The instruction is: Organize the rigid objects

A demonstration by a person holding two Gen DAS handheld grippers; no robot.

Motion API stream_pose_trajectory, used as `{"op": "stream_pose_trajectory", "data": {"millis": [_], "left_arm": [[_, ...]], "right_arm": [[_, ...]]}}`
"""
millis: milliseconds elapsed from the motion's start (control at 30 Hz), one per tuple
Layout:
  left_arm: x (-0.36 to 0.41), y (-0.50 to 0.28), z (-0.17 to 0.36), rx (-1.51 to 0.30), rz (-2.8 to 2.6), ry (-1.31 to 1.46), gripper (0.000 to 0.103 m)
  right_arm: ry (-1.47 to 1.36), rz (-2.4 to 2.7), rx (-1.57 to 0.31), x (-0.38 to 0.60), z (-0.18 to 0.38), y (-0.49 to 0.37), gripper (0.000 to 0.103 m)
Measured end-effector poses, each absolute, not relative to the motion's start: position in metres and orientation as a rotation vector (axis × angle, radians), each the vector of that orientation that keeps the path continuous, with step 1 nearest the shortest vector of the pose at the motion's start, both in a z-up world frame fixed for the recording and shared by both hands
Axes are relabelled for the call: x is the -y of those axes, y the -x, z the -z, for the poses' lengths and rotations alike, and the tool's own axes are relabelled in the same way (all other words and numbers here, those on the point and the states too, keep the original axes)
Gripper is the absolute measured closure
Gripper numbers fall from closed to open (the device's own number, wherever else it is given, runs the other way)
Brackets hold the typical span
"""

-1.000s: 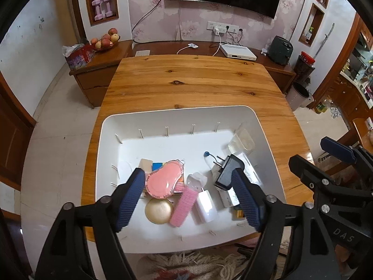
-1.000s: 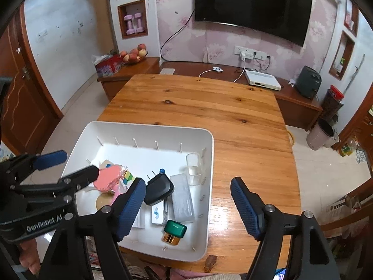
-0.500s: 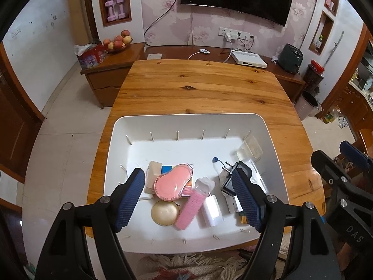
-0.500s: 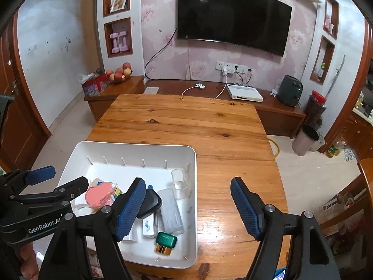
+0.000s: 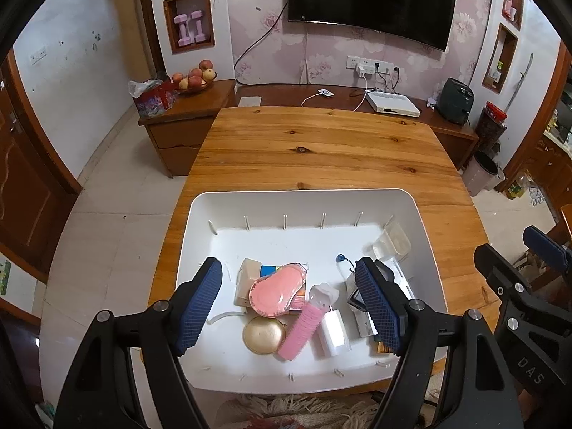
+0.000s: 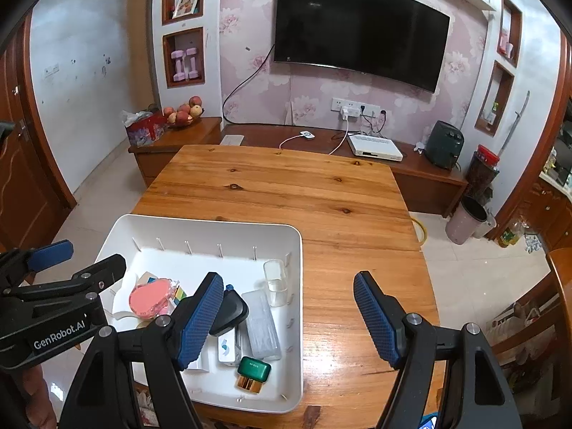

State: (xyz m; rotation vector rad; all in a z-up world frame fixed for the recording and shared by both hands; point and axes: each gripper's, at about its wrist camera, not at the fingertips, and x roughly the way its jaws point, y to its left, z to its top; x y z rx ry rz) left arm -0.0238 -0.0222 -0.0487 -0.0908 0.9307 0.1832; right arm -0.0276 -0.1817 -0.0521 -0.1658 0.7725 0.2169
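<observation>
A white bin (image 5: pixel 250 200) (image 6: pixel 296 286) sits at the near end of the wooden table (image 5: pixel 321 150) (image 6: pixel 286 186). Inside lie a pink oval case (image 5: pixel 277 291) (image 6: pixel 148 302), a gold round compact (image 5: pixel 262 334), a pink ribbed tube (image 5: pixel 302 330), a white charger block (image 5: pixel 334 332), a black clamshell case (image 6: pixel 230 311), a clear flat box (image 6: pixel 262 323), a clear cup (image 5: pixel 391 241) (image 6: pixel 275 279) and a green-capped bottle (image 6: pixel 254 373). My left gripper (image 5: pixel 293 307) hangs open above the bin's near part. My right gripper (image 6: pixel 289 316) is open over the bin's right wall, holding nothing.
Beyond the table stands a low wooden cabinet (image 6: pixel 411 175) with a white set-top box (image 5: pixel 391 103), cables and a fruit bowl (image 5: pixel 193 78). A television (image 6: pixel 357 28) hangs on the wall. A bin (image 6: pixel 466 220) stands on the floor at right, a fringed rug (image 5: pixel 286 407) below the table's near edge.
Both cameras have tilted upward: the bin sits lower in each view and more of the wall and television shows. Both grippers' jaws stay equally wide; the bin's contents are unmoved.
</observation>
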Motion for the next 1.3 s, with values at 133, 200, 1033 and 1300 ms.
{"op": "stream_pose_trajectory", "data": {"millis": [133, 200, 1033, 1300], "left_arm": [[0.0246, 0.0217, 0.0515, -0.941, -0.182, 0.083, 0.023], [0.0259, 0.0217, 0.0524, -0.944, -0.182, 0.081, 0.023], [0.0285, 0.0195, 0.0566, -0.951, -0.182, 0.071, 0.023], [0.0289, 0.0192, 0.0580, -0.952, -0.180, 0.072, 0.023]], "right_arm": [[0.162, -0.213, -0.775, 0.1828, 0.0528, 0.0269, 0.027], [0.162, -0.212, -0.774, 0.1829, 0.0532, 0.0268, 0.027], [0.151, -0.201, -0.786, 0.1850, 0.0573, 0.0253, 0.027], [0.152, -0.201, -0.788, 0.1851, 0.0572, 0.0250, 0.027]]}}
